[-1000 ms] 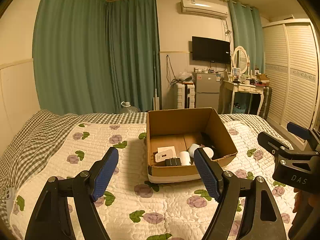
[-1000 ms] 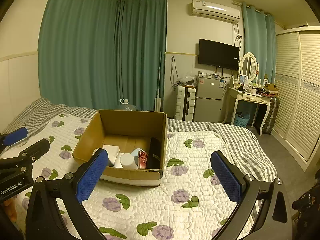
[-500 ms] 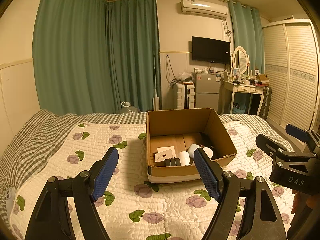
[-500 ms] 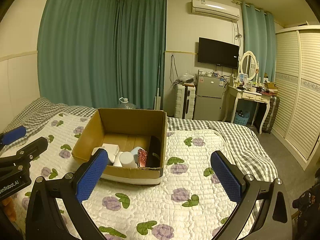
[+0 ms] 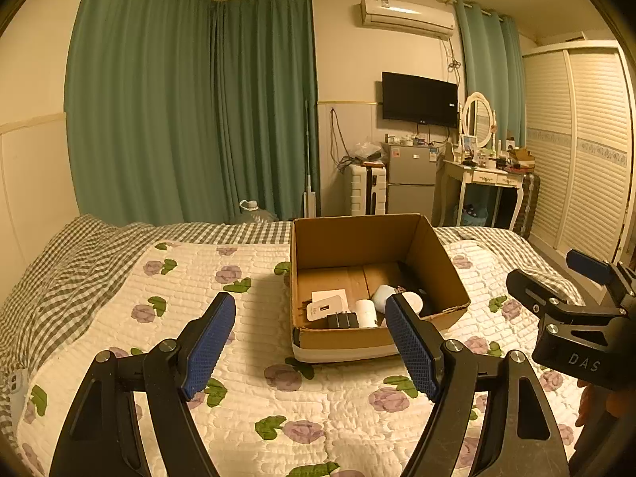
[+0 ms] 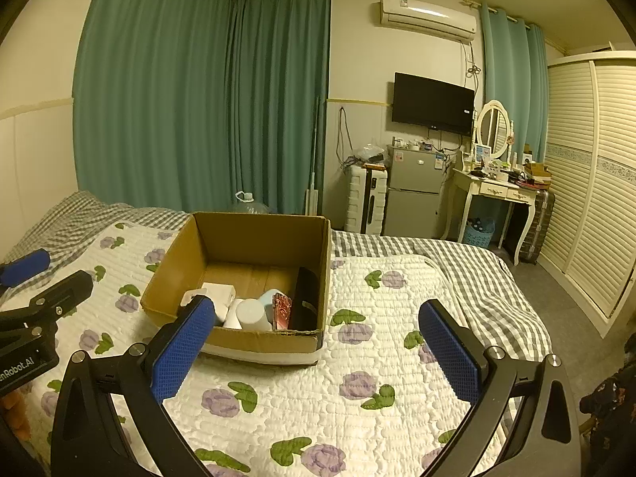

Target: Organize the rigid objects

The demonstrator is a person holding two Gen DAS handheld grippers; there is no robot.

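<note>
An open cardboard box (image 5: 357,238) stands on the quilted bed; it also shows in the right wrist view (image 6: 254,234). Inside lie a white charger box (image 5: 326,309), a black plug (image 5: 342,320), a white cylinder (image 5: 365,312), a pale blue object (image 5: 383,292), a red patterned item (image 6: 282,310) and a black item (image 6: 306,298). My left gripper (image 5: 310,346) is open and empty, held above the quilt in front of the box. My right gripper (image 6: 314,349) is open and empty, in front of the box's right corner.
The floral quilt (image 5: 246,393) covers the bed, with a checked sheet (image 5: 59,278) at the left and far edges. Beyond the bed stand green curtains (image 5: 179,119), a small fridge (image 5: 409,183), a dressing table (image 5: 485,183) and a louvred wardrobe (image 5: 588,151).
The right gripper has drifted slightly to the left in the left wrist view. Nothing else has visibly moved.
</note>
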